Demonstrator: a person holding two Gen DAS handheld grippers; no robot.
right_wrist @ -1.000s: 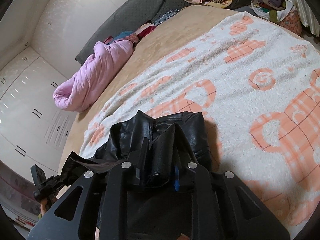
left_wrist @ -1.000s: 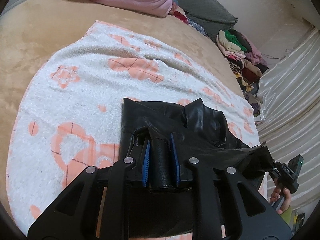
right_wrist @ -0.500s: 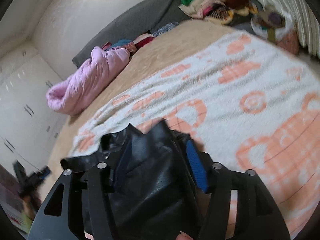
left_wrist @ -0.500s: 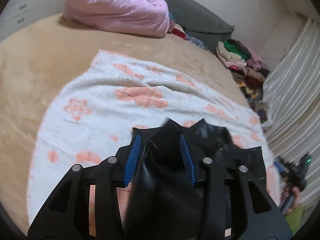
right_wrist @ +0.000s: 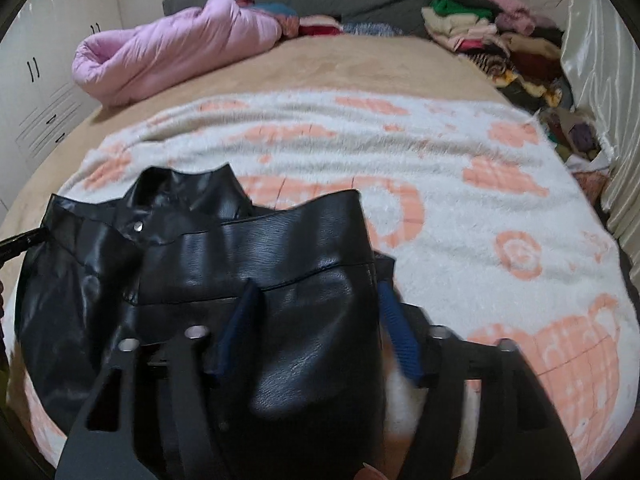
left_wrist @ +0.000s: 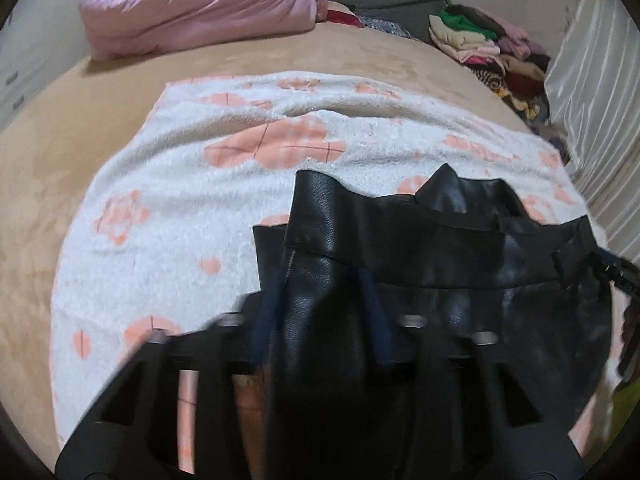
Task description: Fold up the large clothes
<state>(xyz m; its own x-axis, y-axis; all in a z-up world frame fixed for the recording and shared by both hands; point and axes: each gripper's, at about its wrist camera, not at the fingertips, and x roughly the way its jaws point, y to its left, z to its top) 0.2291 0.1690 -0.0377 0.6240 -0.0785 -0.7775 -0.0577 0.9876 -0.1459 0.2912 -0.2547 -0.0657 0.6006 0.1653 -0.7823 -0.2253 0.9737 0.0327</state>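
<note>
A black jacket (left_wrist: pixel 420 264) is held up over the near edge of the blanket (left_wrist: pixel 208 200) that is spread on the bed (left_wrist: pixel 60 132). It is seen from both wrist views, with its collar (right_wrist: pixel 188 188) standing at the top. In the left view, leather is bunched between the blue fingers (left_wrist: pixel 266 312) of the left gripper (left_wrist: pixel 320 312); these are parted about the width of the fold. In the right view the right gripper (right_wrist: pixel 320 320) is set more widely apart, with a thick fold lying between its fingers (right_wrist: pixel 396 328). Whether either pair is actually pinching or only cradling the leather cannot be told.

The step in hand is judged to be the carrying of a held edge over to make a fold. It would be done well if both grippers were kept level, so that the leather is stretched flat between them. The edge should be lowered squarely onto the blanket, with the collar left uncrushed. The stiff material is likely to spring back, so the crease should be pressed down before anything is let go.
</note>
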